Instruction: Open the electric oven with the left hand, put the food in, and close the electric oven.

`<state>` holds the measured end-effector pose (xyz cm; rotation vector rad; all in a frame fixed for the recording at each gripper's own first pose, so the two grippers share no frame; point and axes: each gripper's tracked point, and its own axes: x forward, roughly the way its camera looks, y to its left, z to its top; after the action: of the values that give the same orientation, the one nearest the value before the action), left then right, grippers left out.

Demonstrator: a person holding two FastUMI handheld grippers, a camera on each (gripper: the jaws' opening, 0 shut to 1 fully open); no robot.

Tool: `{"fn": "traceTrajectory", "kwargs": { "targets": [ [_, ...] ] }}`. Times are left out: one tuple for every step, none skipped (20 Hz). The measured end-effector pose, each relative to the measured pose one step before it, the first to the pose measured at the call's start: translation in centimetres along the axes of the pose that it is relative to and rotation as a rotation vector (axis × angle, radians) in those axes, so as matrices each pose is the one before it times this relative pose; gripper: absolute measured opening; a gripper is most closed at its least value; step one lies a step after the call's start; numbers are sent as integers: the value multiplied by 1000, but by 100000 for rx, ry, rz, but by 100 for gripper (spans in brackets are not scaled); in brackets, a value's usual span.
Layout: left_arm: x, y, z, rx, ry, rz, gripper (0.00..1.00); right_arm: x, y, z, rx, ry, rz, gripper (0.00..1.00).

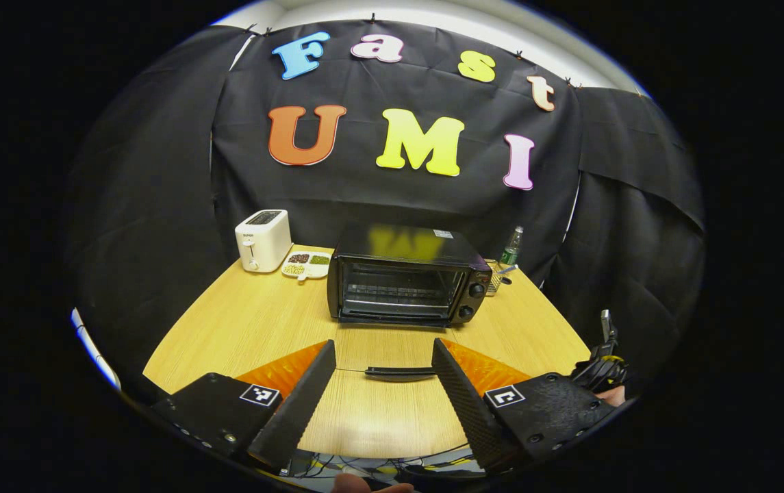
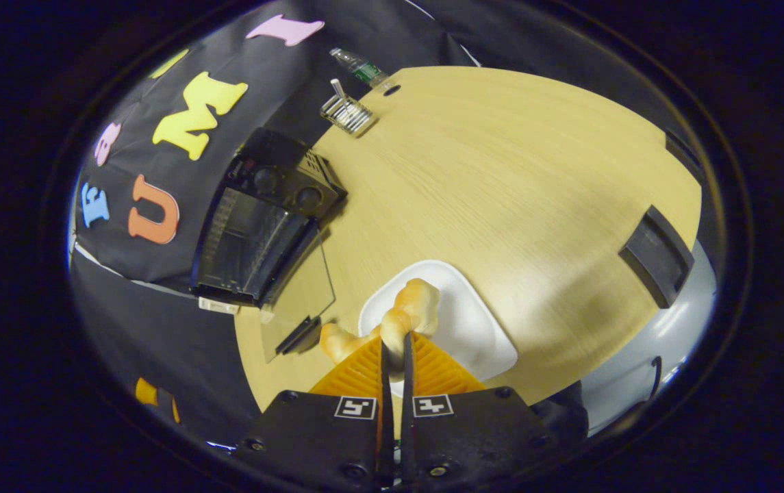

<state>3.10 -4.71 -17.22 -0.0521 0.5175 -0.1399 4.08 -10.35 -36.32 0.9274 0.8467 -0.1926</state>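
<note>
On the wooden table (image 1: 261, 329), at 12 o'clock in the left gripper view, the electric oven (image 1: 407, 281) sits with its glass door (image 1: 400, 372) dropped flat toward the near edge. The left gripper (image 1: 383, 383) has its fingers spread wide with nothing between them, and bare wood lies between it and the oven. A toaster (image 1: 263, 239) and a snack tray (image 1: 307, 263) stand at 11 o'clock by the far edge. In the right gripper view, the right gripper (image 2: 396, 349) is pinched tight on the bread (image 2: 405, 315), over the white plate (image 2: 474, 329). From there the oven (image 2: 265, 219) is at 10 o'clock, and wide bare tabletop runs toward 2 o'clock
</note>
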Motion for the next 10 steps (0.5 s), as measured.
{"fn": "traceTrajectory", "kwargs": {
  "targets": [
    [-70, 411, -36, -282, -61, 119, 93, -826, 1222, 425, 1789, -2333, 2640, 5],
    [46, 483, -36, -276, 324, 114, 93, -495, 1399, 195, 1913, -1977, 2719, 6],
    [-32, 460, -144, -283, 541, 150, 93, -146, 1588, 172, 1506, -1609, 3021, 4],
    [-201, 477, -34, -226, 537, -42, 93, 232, 1596, -120, 340, -641, 3361, 7],
    [-278, 485, 85, 231, 81, 63, 93, 535, 1639, -21, -136, -437, 3226, 6],
    [-243, 597, 116, 591, 3, 334, 93, 709, 1466, 176, -238, -653, 2733, 6],
    [-215, 640, 29, 488, 148, 483, 94, 881, 1407, 262, -121, -721, 2078, 7],
    [-199, 770, 74, 219, 274, 659, 94, 1075, 1294, 259, 21, -741, 1814, 4],
    [-353, 551, -49, -79, -4, 458, 93, 1232, 1467, 282, 186, -872, 2161, 8],
    [-216, 622, 37, -107, 91, 654, 93, 951, 1106, 116, -167, -545, 1654, 4]
  ]
}}
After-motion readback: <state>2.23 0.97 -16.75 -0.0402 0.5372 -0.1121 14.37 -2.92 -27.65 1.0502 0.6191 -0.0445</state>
